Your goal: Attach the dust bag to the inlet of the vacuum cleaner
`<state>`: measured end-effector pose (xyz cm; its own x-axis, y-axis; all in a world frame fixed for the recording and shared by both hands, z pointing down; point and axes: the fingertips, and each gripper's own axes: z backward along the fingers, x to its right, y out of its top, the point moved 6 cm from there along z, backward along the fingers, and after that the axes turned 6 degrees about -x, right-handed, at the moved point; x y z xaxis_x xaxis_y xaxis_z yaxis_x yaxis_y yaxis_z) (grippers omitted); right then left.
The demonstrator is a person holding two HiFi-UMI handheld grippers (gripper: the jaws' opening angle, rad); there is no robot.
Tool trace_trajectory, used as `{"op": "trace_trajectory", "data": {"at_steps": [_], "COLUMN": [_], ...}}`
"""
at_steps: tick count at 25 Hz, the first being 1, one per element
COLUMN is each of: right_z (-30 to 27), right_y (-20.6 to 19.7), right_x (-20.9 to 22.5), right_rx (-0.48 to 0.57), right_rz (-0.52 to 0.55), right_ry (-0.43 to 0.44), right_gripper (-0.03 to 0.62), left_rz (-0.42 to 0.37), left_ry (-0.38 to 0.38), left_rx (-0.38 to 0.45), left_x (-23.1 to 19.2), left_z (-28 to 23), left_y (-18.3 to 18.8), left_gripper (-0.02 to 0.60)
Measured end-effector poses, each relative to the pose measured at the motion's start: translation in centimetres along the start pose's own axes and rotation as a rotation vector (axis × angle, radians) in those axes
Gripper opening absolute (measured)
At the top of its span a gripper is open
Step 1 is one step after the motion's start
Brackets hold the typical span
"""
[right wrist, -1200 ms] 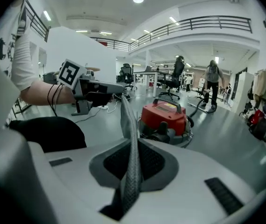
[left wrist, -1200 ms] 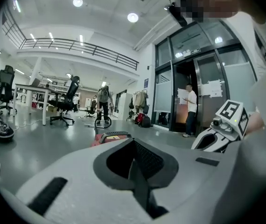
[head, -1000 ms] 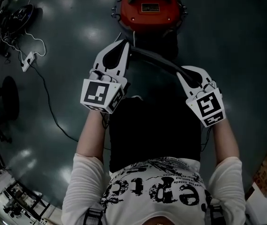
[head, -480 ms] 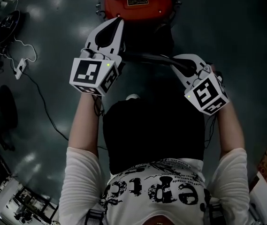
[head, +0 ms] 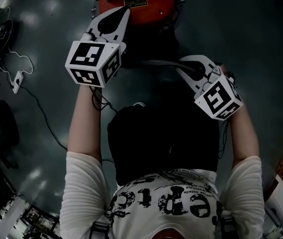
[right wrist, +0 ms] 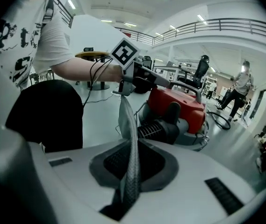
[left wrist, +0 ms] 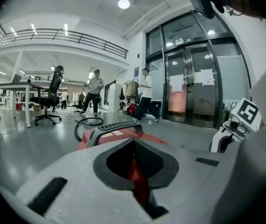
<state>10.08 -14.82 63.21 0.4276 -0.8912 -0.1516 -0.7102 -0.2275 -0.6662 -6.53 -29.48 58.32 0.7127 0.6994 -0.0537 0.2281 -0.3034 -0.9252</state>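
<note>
The red vacuum cleaner [head: 136, 1] stands on the floor ahead; its black ribbed inlet [right wrist: 158, 129] faces me in the right gripper view. My right gripper [head: 185, 63] is shut on the edge of the grey dust bag [right wrist: 132, 162]. The fabric runs as a dark strip [head: 153, 62] leftward until it passes under the left gripper. My left gripper [head: 125, 11] reaches over the vacuum's top [left wrist: 123, 133]. Its jaws stand a little apart with nothing between them, and red shows through the gap.
A white power strip [head: 17, 78] and its cable lie on the floor at the left. A black hose coil [left wrist: 88, 122] lies beyond the vacuum. An office chair [left wrist: 48, 101], desks and walking people are farther off. My dark trousers [head: 161, 138] fill the middle.
My left gripper has moved forward from the bag strip to above the vacuum's red top. The right gripper keeps its hold on the bag and has sunk slightly.
</note>
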Motion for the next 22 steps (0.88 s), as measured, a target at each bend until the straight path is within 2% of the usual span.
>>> {"op": "trace_trajectory", "data": {"at_steps": [7, 11, 12, 15, 19, 22], "right_z": [0.4, 0.3, 0.2, -0.1, 0.1, 0.5], "right_y": [0.0, -0.1, -0.1, 0.2, 0.8, 0.6], "right_x": [0.5, 1.2, 1.3, 1.4, 1.4, 1.5], "right_rx": [-0.014, -0.006, -0.003, 0.016, 0.037, 0.043], "right_rz": [0.105, 0.167, 0.175, 0.185, 0.18, 0.164], "right_ry": [-0.011, -0.014, -0.01, 0.003, -0.004, -0.014], "right_gripper": [0.026, 0.028, 0.027, 0.028, 0.028, 0.028], "left_rz": [-0.035, -0.152, -0.16, -0.121, -0.146, -0.131], "left_ry": [-0.032, 0.007, 0.009, -0.016, -0.007, -0.023], "left_rx": [0.018, -0.002, -0.006, -0.005, 0.002, 0.007], "left_x": [0.3, 0.9, 1.0, 0.6, 0.9, 0.9], "left_z": [0.2, -0.2, -0.3, -0.2, -0.1, 0.0], "left_y": [-0.2, -0.1, -0.1, -0.3, 0.0, 0.2], "left_gripper": [0.003, 0.003, 0.003, 0.003, 0.003, 0.003]}}
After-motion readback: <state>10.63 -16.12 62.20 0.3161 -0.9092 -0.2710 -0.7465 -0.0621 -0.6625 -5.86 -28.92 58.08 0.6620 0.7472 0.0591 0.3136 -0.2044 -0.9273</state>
